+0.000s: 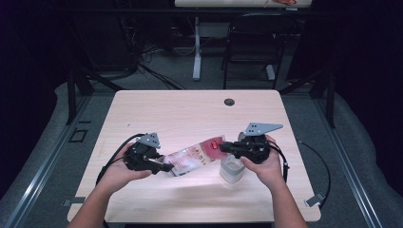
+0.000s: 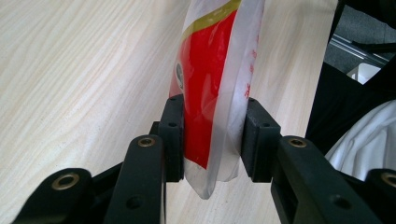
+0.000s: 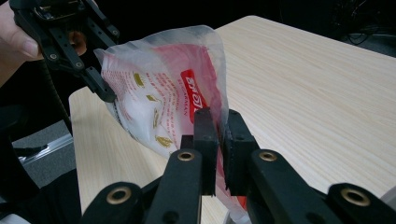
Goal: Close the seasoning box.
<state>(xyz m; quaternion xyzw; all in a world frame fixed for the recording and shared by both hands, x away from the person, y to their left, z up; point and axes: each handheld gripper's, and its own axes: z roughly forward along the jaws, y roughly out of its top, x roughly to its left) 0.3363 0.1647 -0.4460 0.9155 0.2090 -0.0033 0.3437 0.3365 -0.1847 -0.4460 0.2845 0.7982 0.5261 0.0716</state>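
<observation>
High view: left gripper [image 1: 164,167] and right gripper [image 1: 224,147] hold a red-and-clear plastic pouch [image 1: 192,159] stretched between them above the wooden table [image 1: 190,109]; clear plastic cup [image 1: 232,170] stands under the right hand
Left gripper view: pads clamped on the pouch's [image 2: 212,93] bulging end
Right gripper view: jaws pinched on the pouch's [image 3: 159,98] thin edge; printed lettering visible
</observation>
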